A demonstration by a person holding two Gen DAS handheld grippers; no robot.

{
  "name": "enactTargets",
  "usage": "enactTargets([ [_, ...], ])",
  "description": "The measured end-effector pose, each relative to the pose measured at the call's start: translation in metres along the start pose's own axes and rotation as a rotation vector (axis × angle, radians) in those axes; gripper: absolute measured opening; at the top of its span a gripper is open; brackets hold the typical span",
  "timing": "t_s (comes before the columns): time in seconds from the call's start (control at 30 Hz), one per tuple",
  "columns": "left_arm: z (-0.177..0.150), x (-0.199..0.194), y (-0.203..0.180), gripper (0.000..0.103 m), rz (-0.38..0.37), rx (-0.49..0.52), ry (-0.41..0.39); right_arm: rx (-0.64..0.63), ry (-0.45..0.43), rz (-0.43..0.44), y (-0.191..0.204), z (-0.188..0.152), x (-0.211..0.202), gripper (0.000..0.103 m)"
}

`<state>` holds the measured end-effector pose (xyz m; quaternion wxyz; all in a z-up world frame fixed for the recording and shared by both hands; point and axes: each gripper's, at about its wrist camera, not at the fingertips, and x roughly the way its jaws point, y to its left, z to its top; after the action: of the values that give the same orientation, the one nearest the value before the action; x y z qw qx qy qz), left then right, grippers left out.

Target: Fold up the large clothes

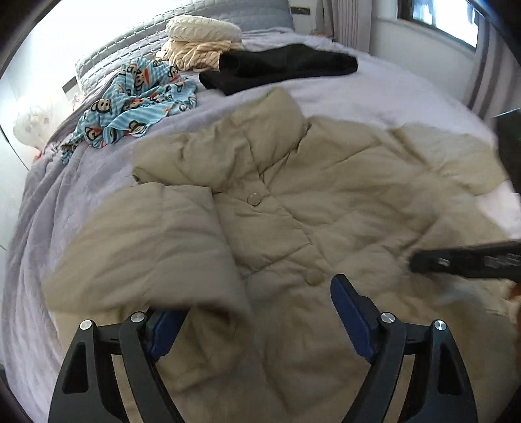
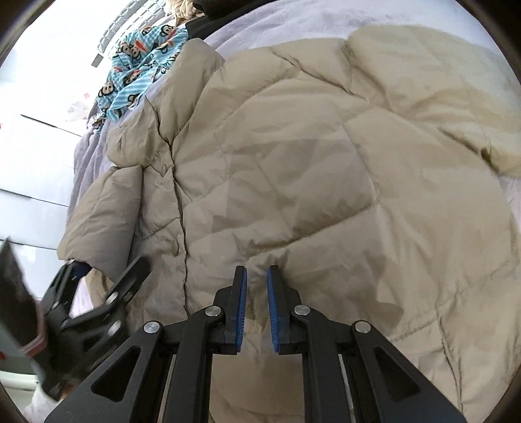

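Item: beige quilted puffer jacket with snap buttons (image 1: 293,208), laid front-up across a bed covered in a pale lilac blanket (image 1: 39,227).

Progress: one sleeve (image 1: 146,247) is seen folded in over the chest; the other sleeve is spread out to the far side, and the body is not yet folded. The task is judged to be at an early stage, with the second sleeve and the lengthwise folds left.

Left gripper (image 1: 257,325): blue-padded jaws are held wide, the folded sleeve's cuff lying over one finger; no grip is shown.

Right gripper (image 2: 257,312): jaws are narrowed to a slim gap over a pinch of the jacket's fabric; whether the cloth is truly clamped cannot be told.

Surface and room: a blue striped monkey-print garment (image 1: 136,97), a folded black garment (image 1: 280,66) and cream knitted items (image 1: 202,39) are set near a grey quilted headboard (image 1: 182,22). A window (image 1: 439,16) and curtains are noted beyond.
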<state>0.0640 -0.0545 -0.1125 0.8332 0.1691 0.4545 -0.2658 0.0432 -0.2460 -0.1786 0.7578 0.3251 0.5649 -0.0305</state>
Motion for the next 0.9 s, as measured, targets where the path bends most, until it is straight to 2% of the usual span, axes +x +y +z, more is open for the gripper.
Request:
enactTargets([
  [0.03,-0.004,-0.013,0.007,0.086,-0.019,-0.021,-0.011,-0.025,-0.004,-0.02,0.008,0.001,-0.003,0.02],
  [0.07,-0.006,-0.02,0.015,0.086,-0.034,-0.038,-0.018,-0.048,-0.008,-0.032,0.013,0.0,-0.007,0.037],
  [0.1,-0.012,-0.035,0.027,0.086,-0.057,-0.071,-0.029,-0.096,-0.023,-0.042,0.024,-0.003,-0.013,0.066],
  [0.13,-0.016,-0.045,0.042,0.086,-0.074,-0.113,-0.038,-0.128,-0.04,-0.04,0.034,-0.003,-0.017,0.077],
  [0.17,-0.016,-0.049,0.057,0.086,-0.077,-0.152,-0.044,-0.167,-0.065,-0.031,0.046,-0.004,-0.02,0.082],
  [0.27,-0.029,-0.062,0.12,0.086,-0.056,-0.348,-0.045,-0.351,-0.123,-0.028,0.098,-0.011,-0.026,0.082],
  [0.33,-0.045,-0.058,0.17,0.086,-0.037,-0.518,-0.017,-0.509,-0.137,-0.035,0.141,-0.021,-0.017,0.082],
  [0.37,-0.05,-0.051,0.188,0.086,-0.039,-0.572,-0.005,-0.582,-0.138,-0.057,0.158,-0.028,-0.01,0.082],
  [0.47,-0.074,-0.023,0.24,0.086,-0.143,-0.747,0.049,-0.764,-0.151,-0.147,0.194,-0.047,0.014,0.082],
  [0.57,-0.09,0.011,0.264,0.086,-0.273,-0.857,0.104,-0.903,-0.167,-0.238,0.217,-0.065,0.039,0.082],
  [0.63,-0.09,0.031,0.27,0.086,-0.378,-0.898,0.113,-0.936,-0.203,-0.292,0.229,-0.064,0.057,0.082],
  [0.73,-0.085,0.049,0.273,0.086,-0.451,-0.951,0.102,-0.902,-0.269,-0.338,0.235,-0.048,0.067,0.082],
  [0.77,-0.08,0.053,0.273,0.08,-0.44,-0.965,0.097,-0.887,-0.283,-0.345,0.237,-0.046,0.066,0.081],
  [0.8,-0.076,0.051,0.272,0.069,-0.421,-0.964,0.081,-0.846,-0.306,-0.351,0.234,-0.036,0.062,0.079],
  [0.83,-0.065,0.047,0.268,0.039,-0.393,-0.926,0.058,-0.815,-0.322,-0.345,0.23,-0.028,0.058,0.072],
  [0.87,-0.055,0.045,0.267,0.03,-0.357,-0.886,0.052,-0.781,-0.335,-0.334,0.225,-0.021,0.052,0.04],
  [0.9,-0.045,0.038,0.262,0.027,-0.297,-0.832,0.029,-0.719,-0.337,-0.316,0.212,-0.011,0.044,0.009],
])
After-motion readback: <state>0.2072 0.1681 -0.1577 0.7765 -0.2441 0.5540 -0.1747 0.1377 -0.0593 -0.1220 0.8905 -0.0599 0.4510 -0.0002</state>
